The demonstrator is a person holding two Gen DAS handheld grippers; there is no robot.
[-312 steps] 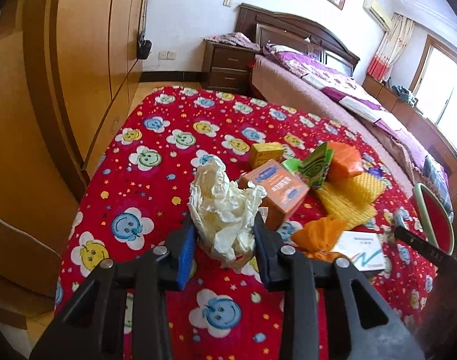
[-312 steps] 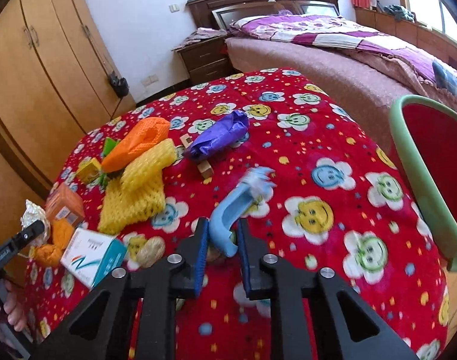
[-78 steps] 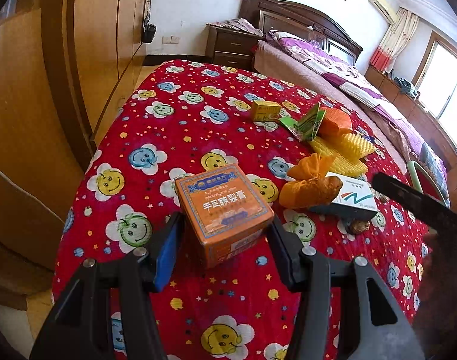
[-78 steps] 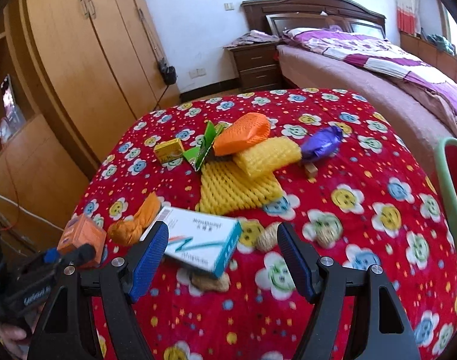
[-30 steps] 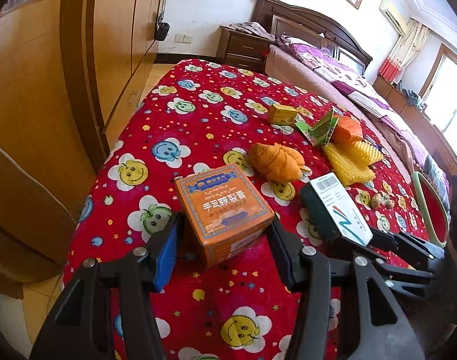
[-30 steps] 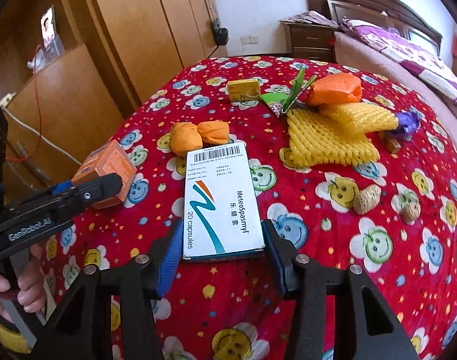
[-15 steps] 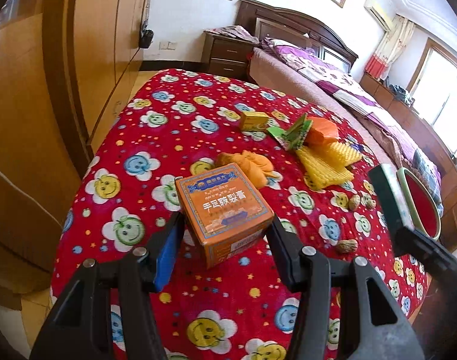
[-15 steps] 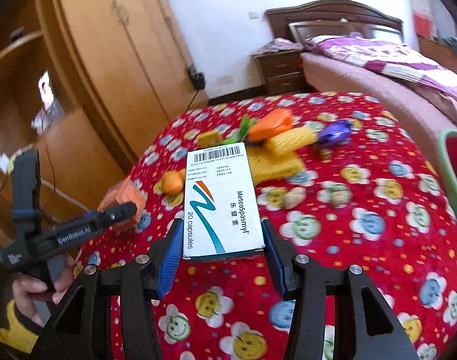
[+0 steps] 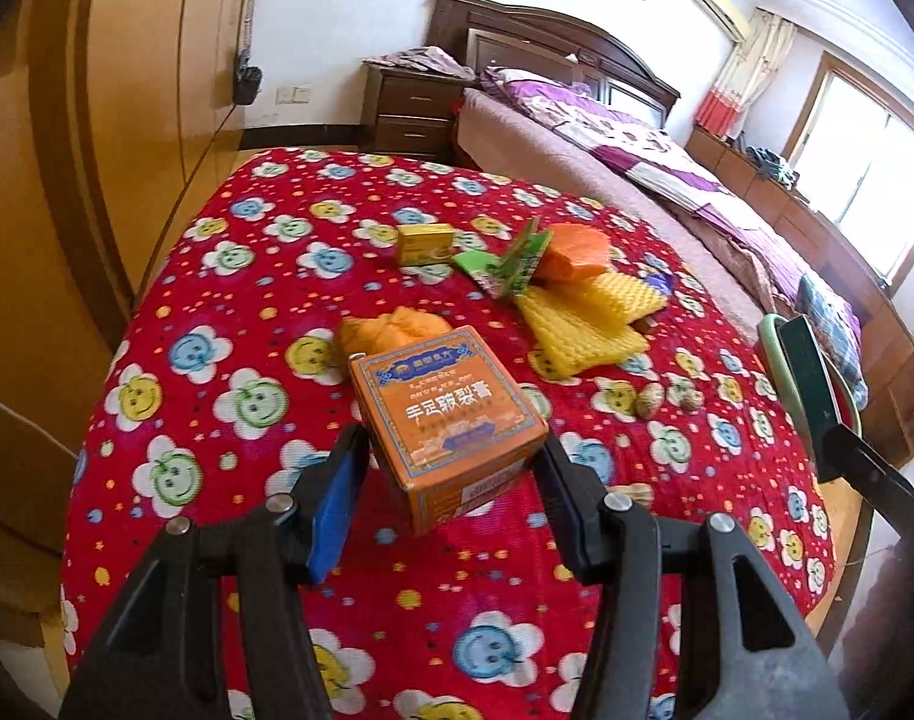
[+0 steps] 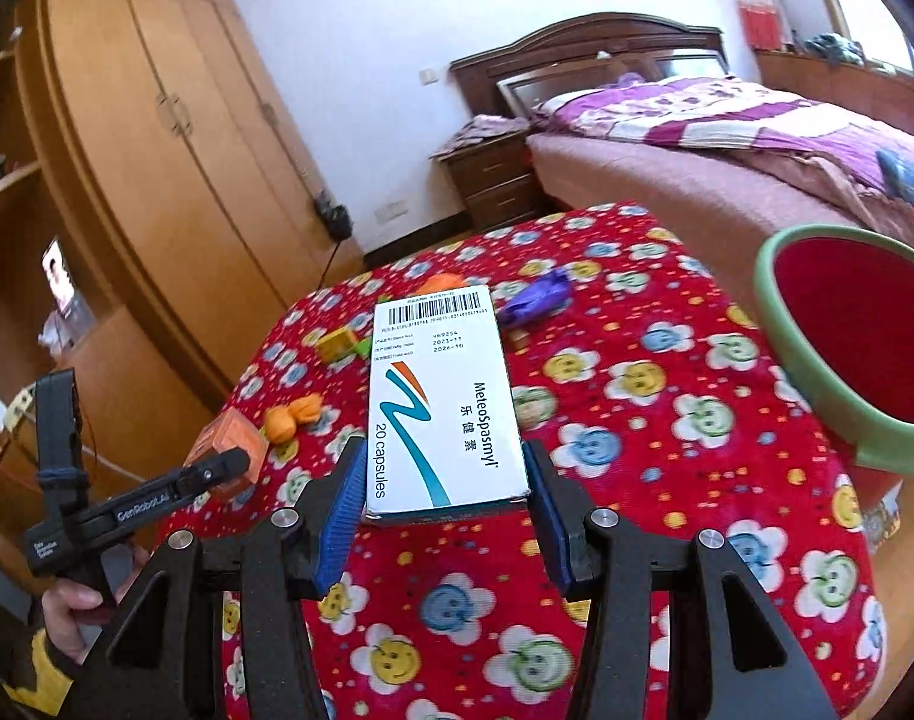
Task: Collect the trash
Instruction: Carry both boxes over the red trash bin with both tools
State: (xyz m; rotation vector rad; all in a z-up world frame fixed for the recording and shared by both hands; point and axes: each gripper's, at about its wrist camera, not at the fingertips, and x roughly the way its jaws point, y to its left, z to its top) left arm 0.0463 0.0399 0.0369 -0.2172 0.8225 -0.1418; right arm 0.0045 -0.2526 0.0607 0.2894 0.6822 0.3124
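Note:
My left gripper (image 9: 451, 480) is shut on an orange box (image 9: 448, 411) and holds it above the red flowered table (image 9: 247, 312). My right gripper (image 10: 442, 483) is shut on a white medicine box (image 10: 442, 402) marked "20 capsules", held above the table. The green-rimmed red bin (image 10: 847, 342) stands off the table's right edge; it also shows in the left wrist view (image 9: 772, 336). The right gripper with its box shows edge-on in the left wrist view (image 9: 817, 402). The left gripper with the orange box shows in the right wrist view (image 10: 229, 444).
On the table lie a small yellow box (image 9: 426, 243), a green packet (image 9: 508, 267), an orange foam net (image 9: 577, 255), yellow foam nets (image 9: 589, 324), an orange wrapper (image 9: 391, 327), a purple wrapper (image 10: 535, 300) and peanut shells (image 9: 649, 399). A wardrobe stands left, a bed behind.
Both grippers have risen with their boxes. The right gripper has moved right, so the bin now looms larger at its right side.

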